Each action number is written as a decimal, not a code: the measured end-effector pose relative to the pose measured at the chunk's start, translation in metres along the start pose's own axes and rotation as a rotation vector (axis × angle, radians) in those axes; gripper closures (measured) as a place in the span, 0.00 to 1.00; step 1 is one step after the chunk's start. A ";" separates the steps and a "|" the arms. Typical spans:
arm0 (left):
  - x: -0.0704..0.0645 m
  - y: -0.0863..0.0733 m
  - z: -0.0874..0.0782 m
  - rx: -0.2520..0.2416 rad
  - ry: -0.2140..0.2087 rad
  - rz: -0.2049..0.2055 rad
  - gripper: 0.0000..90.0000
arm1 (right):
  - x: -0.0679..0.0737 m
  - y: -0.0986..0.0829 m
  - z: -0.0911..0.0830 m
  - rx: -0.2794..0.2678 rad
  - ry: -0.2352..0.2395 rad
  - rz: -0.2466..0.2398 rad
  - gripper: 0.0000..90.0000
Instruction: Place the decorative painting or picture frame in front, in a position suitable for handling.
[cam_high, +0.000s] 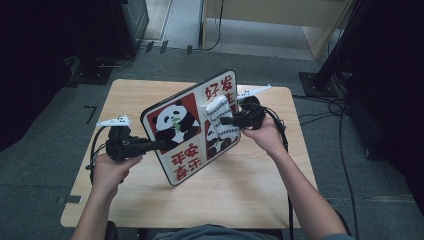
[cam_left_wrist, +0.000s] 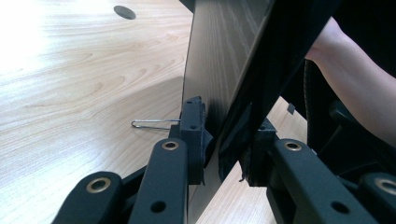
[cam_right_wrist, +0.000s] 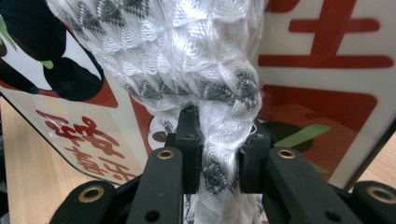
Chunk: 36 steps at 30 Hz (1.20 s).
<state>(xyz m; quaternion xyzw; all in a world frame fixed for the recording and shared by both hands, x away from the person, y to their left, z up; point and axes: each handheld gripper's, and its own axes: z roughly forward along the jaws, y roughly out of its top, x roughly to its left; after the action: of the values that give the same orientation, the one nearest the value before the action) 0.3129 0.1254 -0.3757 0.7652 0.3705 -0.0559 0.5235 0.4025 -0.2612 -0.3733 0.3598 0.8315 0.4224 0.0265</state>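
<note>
A flat board (cam_high: 180, 132) printed with pandas and red characters is held tilted above the wooden table (cam_high: 250, 190). My left gripper (cam_high: 157, 145) is shut on the board's left edge; in the left gripper view the board (cam_left_wrist: 219, 60) stands edge-on, pinched between the jaws of my left gripper (cam_left_wrist: 224, 140). A white cloth with grey pattern (cam_high: 220, 117) lies against the board's printed face. My right gripper (cam_high: 225, 120) is shut on it. In the right gripper view the bunched cloth (cam_right_wrist: 187, 60) is squeezed in my right gripper (cam_right_wrist: 219, 144), with the board (cam_right_wrist: 327, 70) right behind it.
A bent wire clip (cam_left_wrist: 154, 123) lies on the tabletop near the left jaws. A round hole (cam_left_wrist: 124, 11) is in the table's surface farther off. Cables (cam_high: 325, 107) trail over the grey floor to the right; dark equipment stands around the table.
</note>
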 end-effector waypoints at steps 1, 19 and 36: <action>0.000 0.000 0.000 0.000 0.000 0.000 0.83 | 0.000 -0.001 0.000 0.001 0.001 0.000 0.85; 0.000 0.000 0.000 0.000 -0.001 0.002 0.83 | -0.006 -0.019 0.009 0.020 0.005 0.027 0.86; 0.000 0.000 0.000 -0.001 -0.001 0.001 0.83 | -0.010 -0.045 0.022 0.043 0.001 0.063 0.86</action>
<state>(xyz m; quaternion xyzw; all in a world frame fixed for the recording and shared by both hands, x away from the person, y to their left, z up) 0.3125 0.1252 -0.3758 0.7652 0.3698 -0.0560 0.5240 0.3914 -0.2697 -0.4225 0.3859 0.8288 0.4052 0.0052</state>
